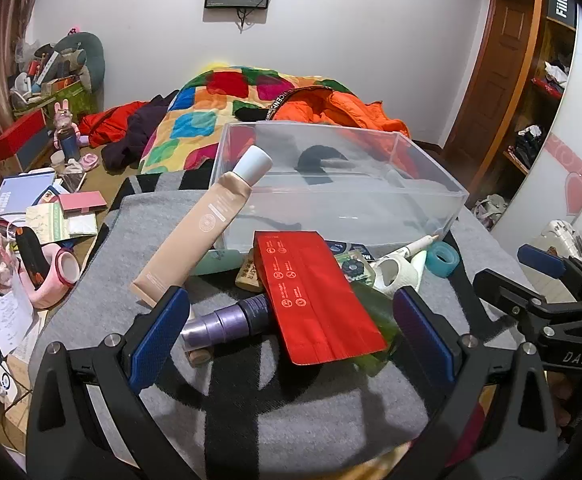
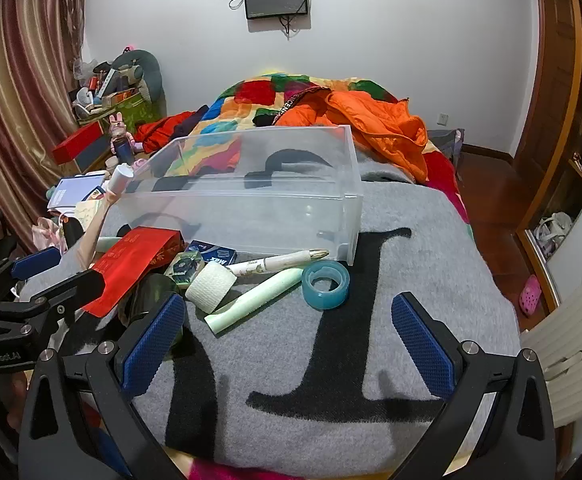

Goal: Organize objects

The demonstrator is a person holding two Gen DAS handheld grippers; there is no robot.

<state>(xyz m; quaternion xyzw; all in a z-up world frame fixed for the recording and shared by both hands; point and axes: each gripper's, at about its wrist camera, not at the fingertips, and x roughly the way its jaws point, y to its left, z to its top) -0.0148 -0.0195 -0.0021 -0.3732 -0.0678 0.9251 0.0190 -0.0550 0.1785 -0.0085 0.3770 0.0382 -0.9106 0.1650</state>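
Clear plastic bin sits empty on the grey blanket over the bed; rigid, light, slick walls, so take it by the rim. Just in front, a pile: beige tube leaning on the bin, soft, grip mid-body. Red foil pouch is floppy, pinch an edge. Purple bottle is stiff and rolls. Blue tape roll: light, grip across. Left hand-held gripper and right hand-held gripper both released, nothing held.
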